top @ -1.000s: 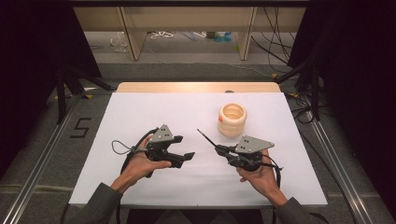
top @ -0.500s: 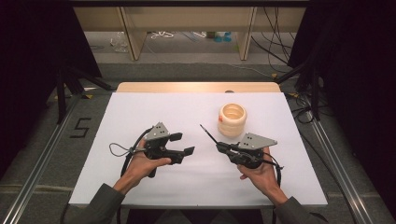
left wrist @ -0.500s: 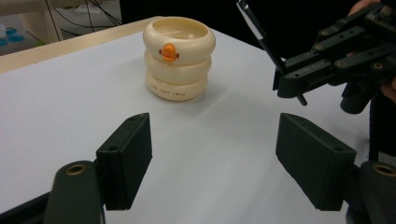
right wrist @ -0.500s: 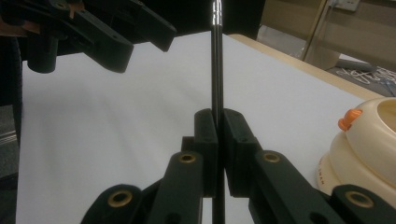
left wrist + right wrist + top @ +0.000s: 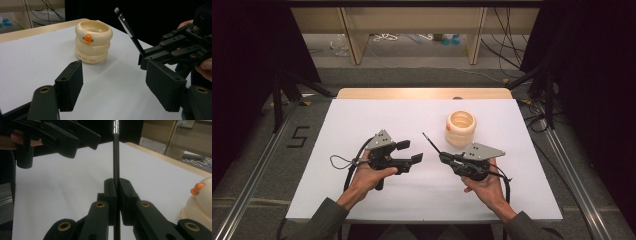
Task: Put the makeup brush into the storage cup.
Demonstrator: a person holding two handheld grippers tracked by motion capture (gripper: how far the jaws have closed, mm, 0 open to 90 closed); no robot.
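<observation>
A: Right tool (image 5: pixel 443 158) is clamped tight on the thin brush (image 5: pixel 431 143), bristles tilted up, near the duck-faced holder (image 5: pixel 460 128).

B: Left tool (image 5: pixel 411 151)'s jaws, nothing between them, have just been narrowing, probably for a handover.

Bright, evenly lit table; dark surroundings; soft focus.

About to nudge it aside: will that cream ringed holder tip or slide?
The holder looks squat and wide-based, so probably slides rather than tips. Its glossy surface on the smooth white table suggests easy sliding. Being hollow, likely light.
</observation>
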